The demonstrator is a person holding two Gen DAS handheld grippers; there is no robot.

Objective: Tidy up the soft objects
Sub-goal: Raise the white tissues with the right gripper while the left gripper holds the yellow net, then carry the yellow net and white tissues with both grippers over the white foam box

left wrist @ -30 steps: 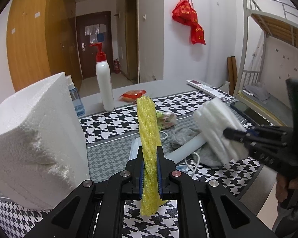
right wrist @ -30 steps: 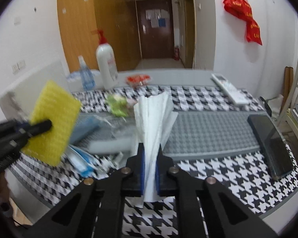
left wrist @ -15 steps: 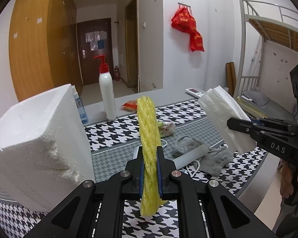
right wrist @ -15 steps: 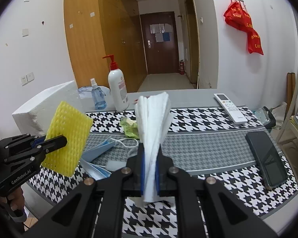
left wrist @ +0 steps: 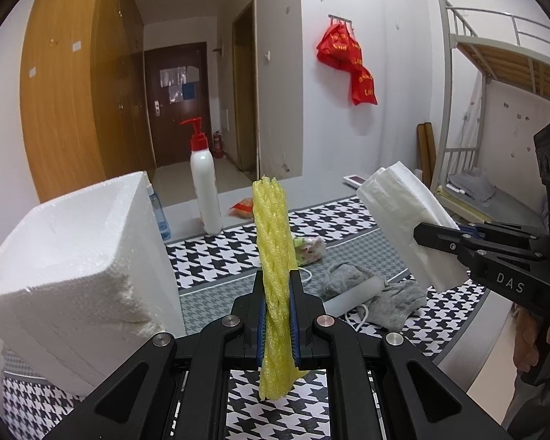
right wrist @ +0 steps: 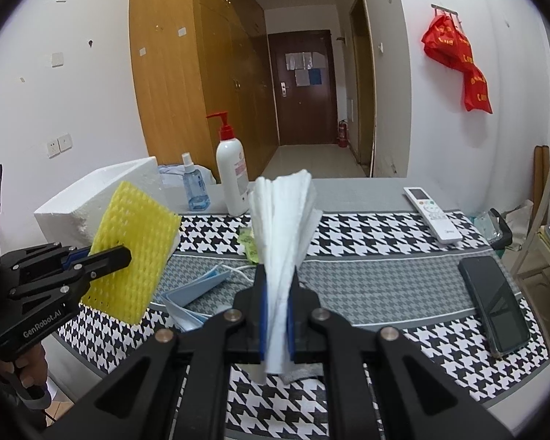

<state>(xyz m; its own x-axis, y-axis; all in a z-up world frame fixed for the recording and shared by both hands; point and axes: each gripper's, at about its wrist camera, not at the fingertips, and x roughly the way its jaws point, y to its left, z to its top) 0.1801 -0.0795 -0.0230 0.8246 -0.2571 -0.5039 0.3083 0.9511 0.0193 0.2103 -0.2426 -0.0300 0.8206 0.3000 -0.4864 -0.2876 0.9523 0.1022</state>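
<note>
The left gripper (left wrist: 278, 315) pinches a yellow foam net (left wrist: 273, 242) and the right gripper (right wrist: 277, 315) a white tissue wad (right wrist: 282, 220), both aloft over the tabletop (right wrist: 385, 275), partly hiding grey socks (left wrist: 392, 297) and blue masks (right wrist: 194, 293) beyond.

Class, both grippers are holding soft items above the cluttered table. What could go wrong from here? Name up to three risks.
1. The white tissue wad fans out loosely above the right gripper; layers might slip free.
2. The yellow foam net is pinched near its lower end in the left gripper, so it could flop or pull out.
3. Lowering either item could snag the white cable beside the grey sock.
</note>
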